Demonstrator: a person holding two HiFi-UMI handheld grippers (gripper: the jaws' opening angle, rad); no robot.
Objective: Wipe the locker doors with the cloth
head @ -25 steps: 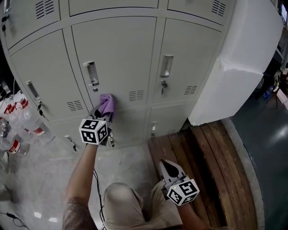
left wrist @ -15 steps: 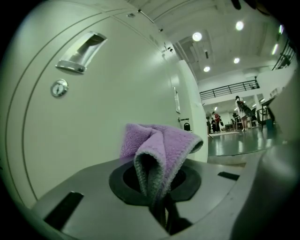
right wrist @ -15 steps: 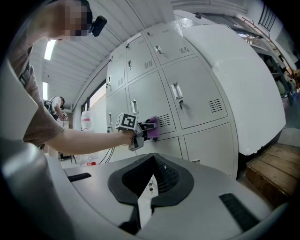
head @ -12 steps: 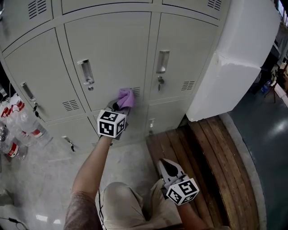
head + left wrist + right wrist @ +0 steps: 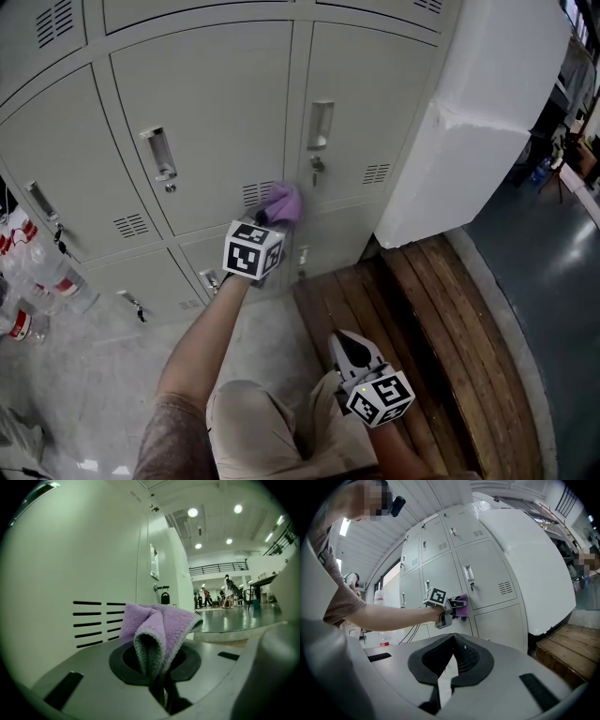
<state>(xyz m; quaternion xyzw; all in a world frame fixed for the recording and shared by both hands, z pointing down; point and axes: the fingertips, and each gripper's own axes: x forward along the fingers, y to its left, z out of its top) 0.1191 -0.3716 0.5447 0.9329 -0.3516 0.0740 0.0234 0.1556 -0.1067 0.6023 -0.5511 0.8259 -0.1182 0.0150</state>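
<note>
Grey locker doors [image 5: 206, 112] fill the top of the head view. My left gripper [image 5: 271, 221] is shut on a purple cloth [image 5: 284, 202]. The cloth presses on the middle door's lower right corner, beside its vent slots [image 5: 255, 193] and below the right door's key lock [image 5: 317, 167]. In the left gripper view the cloth [image 5: 161, 623] bunches out of the left gripper [image 5: 161, 688], with the vent slots [image 5: 96, 623] just to its left. My right gripper [image 5: 351, 353] hangs low by the person's knee, shut and empty. The right gripper view shows the right gripper [image 5: 453, 639] aimed at the lockers [image 5: 483, 581].
A large white block [image 5: 469, 131] stands right of the lockers. A wooden pallet [image 5: 441, 319] lies on the floor below it. Water bottles [image 5: 37, 281] stand at the far left. The person's knee [image 5: 262, 422] is at the bottom. People walk far off in a hall [image 5: 225, 597].
My left gripper has swept the cloth to the right along the middle door, from below its handle to the vent at its right edge. The right gripper has stayed put.
</note>
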